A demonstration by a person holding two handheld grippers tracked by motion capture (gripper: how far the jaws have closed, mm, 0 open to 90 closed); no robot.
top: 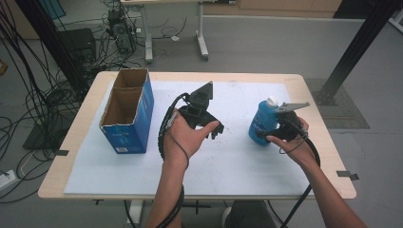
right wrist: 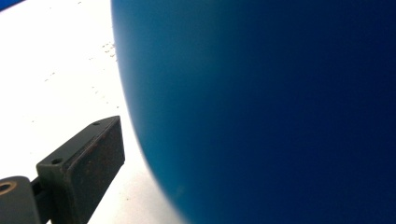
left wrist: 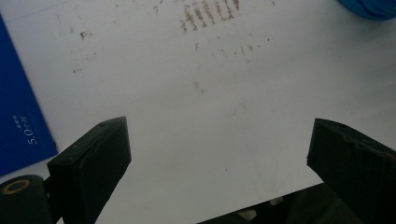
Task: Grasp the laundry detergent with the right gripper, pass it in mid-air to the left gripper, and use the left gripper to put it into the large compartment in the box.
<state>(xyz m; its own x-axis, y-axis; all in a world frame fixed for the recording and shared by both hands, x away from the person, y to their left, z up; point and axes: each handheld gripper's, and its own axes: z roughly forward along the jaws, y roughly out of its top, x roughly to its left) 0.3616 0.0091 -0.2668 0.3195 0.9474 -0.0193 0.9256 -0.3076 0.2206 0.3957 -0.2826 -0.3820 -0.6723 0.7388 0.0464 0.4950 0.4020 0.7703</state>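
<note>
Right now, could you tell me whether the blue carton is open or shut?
Open: the blue carton stands upright with its top uncovered, showing two brown compartments.

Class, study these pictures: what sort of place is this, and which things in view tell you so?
Probably a lab or workshop set up for recording. A plain table stands on a grey floor, loose cables trail beside it, and a computer tower sits on the floor behind.

On the desk (top: 85, 161), the box (top: 128, 111) stands at the left and the bottle (top: 263, 121) at the right, well apart. The left gripper (top: 215, 128) sits between them; the right gripper (top: 273, 137) is at the bottle.
</note>
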